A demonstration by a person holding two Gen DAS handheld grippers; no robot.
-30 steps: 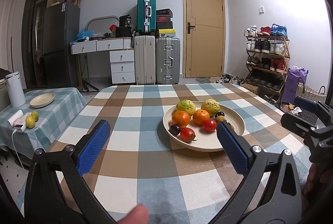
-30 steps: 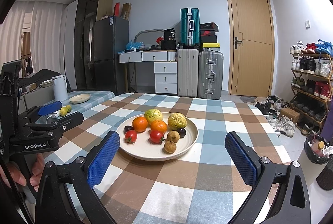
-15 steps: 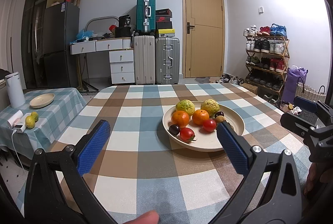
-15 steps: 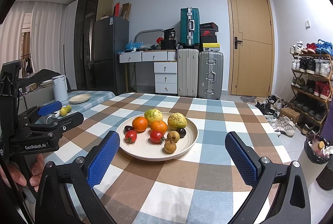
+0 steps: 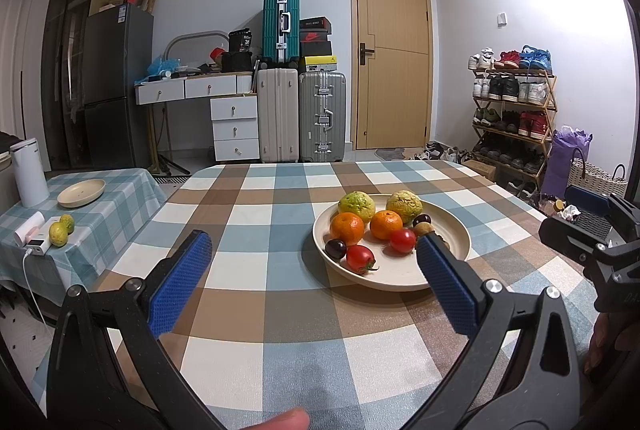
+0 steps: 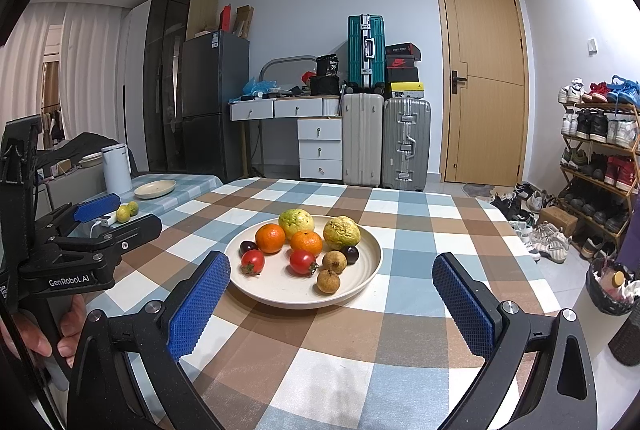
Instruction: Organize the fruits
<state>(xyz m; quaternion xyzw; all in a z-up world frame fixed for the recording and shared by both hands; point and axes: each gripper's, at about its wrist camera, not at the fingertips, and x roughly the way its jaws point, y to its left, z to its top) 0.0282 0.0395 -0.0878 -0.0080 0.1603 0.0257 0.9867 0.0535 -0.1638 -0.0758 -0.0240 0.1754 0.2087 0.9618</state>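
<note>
A cream plate (image 6: 360,282) sits mid-table on the checked cloth, also in the left wrist view (image 5: 448,230). It holds two oranges (image 6: 270,238), two green-yellow guavas (image 6: 341,232), two red tomatoes (image 6: 303,262), two dark plums (image 6: 352,254) and two brown longans (image 6: 328,280). My left gripper (image 5: 312,278) is open and empty, above the table left of and before the plate. My right gripper (image 6: 332,302) is open and empty, just in front of the plate.
A side table (image 5: 100,222) at the left carries a small cream plate (image 5: 81,192), two green-yellow fruits (image 5: 60,232), a white kettle (image 5: 29,172) and a charger. Suitcases, drawers and a fridge stand at the back; a shoe rack (image 5: 512,118) at the right.
</note>
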